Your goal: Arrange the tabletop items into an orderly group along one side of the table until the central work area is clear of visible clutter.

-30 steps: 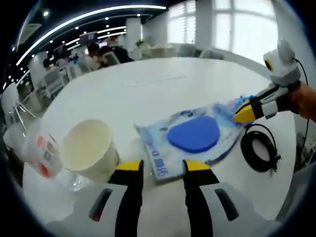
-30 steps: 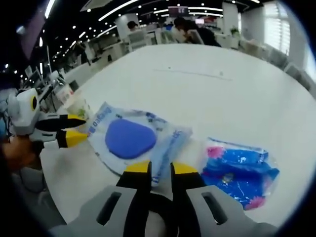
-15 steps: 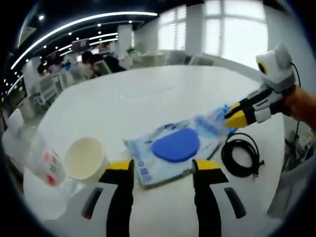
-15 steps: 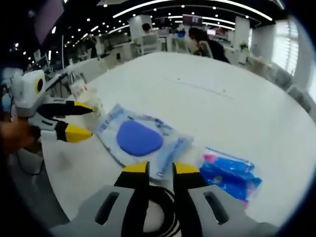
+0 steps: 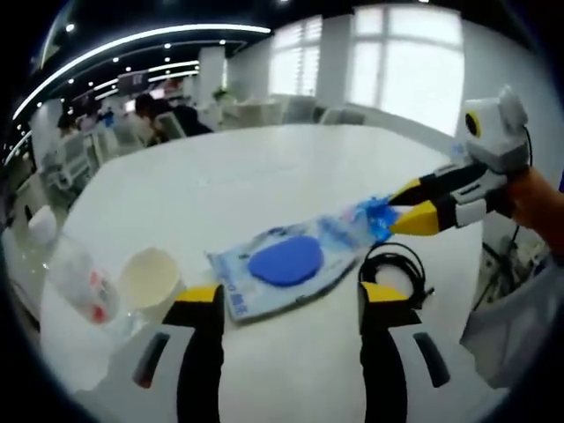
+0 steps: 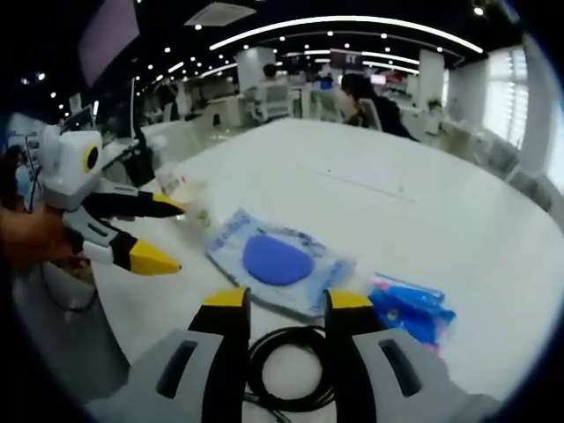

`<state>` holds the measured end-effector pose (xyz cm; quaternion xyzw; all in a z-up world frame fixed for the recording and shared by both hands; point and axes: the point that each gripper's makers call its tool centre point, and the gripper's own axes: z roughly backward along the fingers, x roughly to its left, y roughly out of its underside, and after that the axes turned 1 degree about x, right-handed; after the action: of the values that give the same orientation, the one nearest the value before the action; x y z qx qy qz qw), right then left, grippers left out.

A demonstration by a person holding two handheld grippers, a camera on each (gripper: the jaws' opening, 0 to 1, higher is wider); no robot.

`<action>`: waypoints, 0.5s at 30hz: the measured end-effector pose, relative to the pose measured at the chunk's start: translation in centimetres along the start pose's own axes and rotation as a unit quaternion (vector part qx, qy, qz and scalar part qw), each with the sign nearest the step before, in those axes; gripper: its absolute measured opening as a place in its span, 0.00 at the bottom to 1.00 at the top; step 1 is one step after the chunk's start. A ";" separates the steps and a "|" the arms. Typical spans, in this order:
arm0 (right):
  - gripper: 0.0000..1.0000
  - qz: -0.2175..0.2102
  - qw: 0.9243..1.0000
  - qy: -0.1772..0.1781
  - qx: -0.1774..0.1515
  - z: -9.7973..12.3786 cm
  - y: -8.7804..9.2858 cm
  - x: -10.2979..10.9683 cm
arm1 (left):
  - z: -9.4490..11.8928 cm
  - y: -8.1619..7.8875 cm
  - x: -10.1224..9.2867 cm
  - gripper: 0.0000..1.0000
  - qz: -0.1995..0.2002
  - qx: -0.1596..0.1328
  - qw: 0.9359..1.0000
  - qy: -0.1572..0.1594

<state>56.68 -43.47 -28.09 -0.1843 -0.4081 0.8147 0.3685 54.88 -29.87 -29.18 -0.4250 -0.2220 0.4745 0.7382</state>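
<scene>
On the white table (image 5: 264,167) lies a clear packet with a blue disc (image 5: 284,262). Left of it stand a paper cup (image 5: 152,278) and a lying plastic bottle (image 5: 75,278). My left gripper (image 5: 291,295) is open just short of the packet. A black cable coil (image 5: 394,269) lies to the right. My right gripper (image 5: 408,207) comes in from the right, open, its tips at a blue packet (image 5: 377,214). In the right gripper view my right gripper (image 6: 288,301) is open over the cable coil (image 6: 291,366), with the disc packet (image 6: 275,260) ahead, the blue and pink packet (image 6: 410,308) to the right, and the open left gripper (image 6: 167,235) by the cup (image 6: 198,204).
The far half of the table (image 6: 370,176) is bare white. Its near edge runs close beneath both grippers. Beyond it are office desks, chairs (image 5: 264,110) and seated people (image 6: 370,92), with bright windows (image 5: 405,70) at the back.
Both views have drawn back from the table, so the things look smaller. Each gripper's jaws stand wider apart than before. The items lie where they were.
</scene>
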 end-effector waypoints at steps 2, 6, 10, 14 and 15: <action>0.35 0.001 1.000 0.003 -0.006 0.6 -0.2 0.2 | 0.8 -0.2 -0.2 0.59 -0.001 -0.004 1.000 0.003; 0.38 -0.002 1.000 0.008 -0.020 2.0 -0.5 0.7 | 2.7 -0.6 -0.3 0.62 -0.002 -0.019 1.000 0.007; 0.43 -0.002 0.999 0.014 -0.034 3.7 -0.5 1.7 | 4.8 -0.6 -0.3 0.66 0.000 -0.027 1.000 0.008; 0.51 -0.004 0.998 0.025 -0.053 5.4 -0.7 2.3 | 7.3 -0.3 0.0 0.68 -0.010 -0.035 0.999 -0.003; 0.53 -0.005 0.998 0.027 -0.057 5.7 -0.7 2.4 | 8.1 -0.2 0.1 0.68 -0.011 -0.041 0.999 -0.005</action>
<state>52.00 -44.40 -24.10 -0.2251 -0.4447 0.7830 0.3721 49.14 -26.44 -24.67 -0.4499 -0.2494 0.4586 0.7246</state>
